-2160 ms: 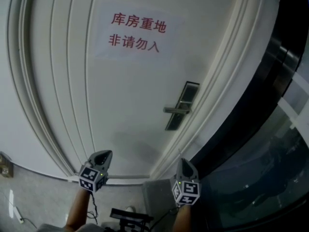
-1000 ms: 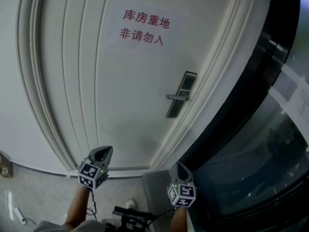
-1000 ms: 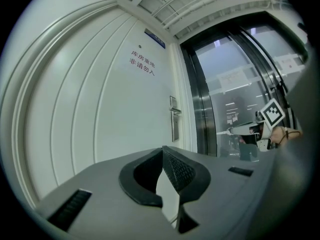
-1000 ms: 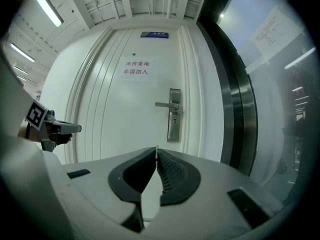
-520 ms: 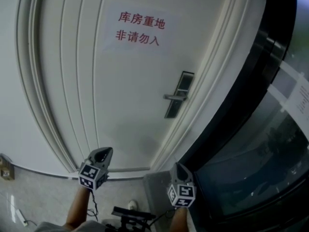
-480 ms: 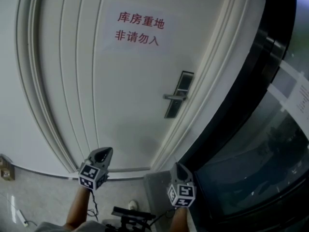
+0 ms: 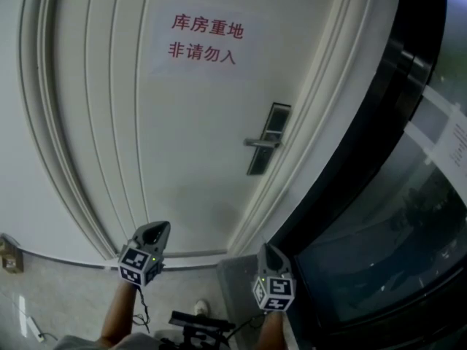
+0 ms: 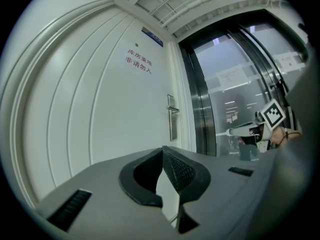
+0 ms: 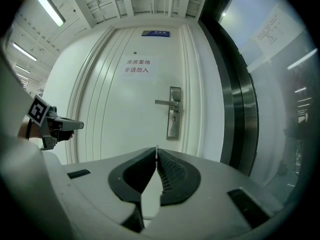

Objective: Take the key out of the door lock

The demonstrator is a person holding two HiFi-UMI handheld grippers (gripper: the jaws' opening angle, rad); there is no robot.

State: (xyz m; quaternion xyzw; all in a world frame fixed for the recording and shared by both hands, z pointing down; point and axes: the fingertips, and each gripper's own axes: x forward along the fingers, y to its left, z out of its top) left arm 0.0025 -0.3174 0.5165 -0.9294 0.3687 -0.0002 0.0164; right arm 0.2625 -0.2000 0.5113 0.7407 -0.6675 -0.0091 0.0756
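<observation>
Door lock (image 9: 174, 113): tall silver plate

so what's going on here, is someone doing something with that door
A person stands facing a closed white door, with a hand-held gripper in each hand. The left hand-held gripper and the right hand-held gripper are both held low, well short of the door, with jaws together and nothing between them. The lever handle and its lock plate near the door's right edge are untouched. Any key there is too small to make out, and neither gripper holds one.
</observation>
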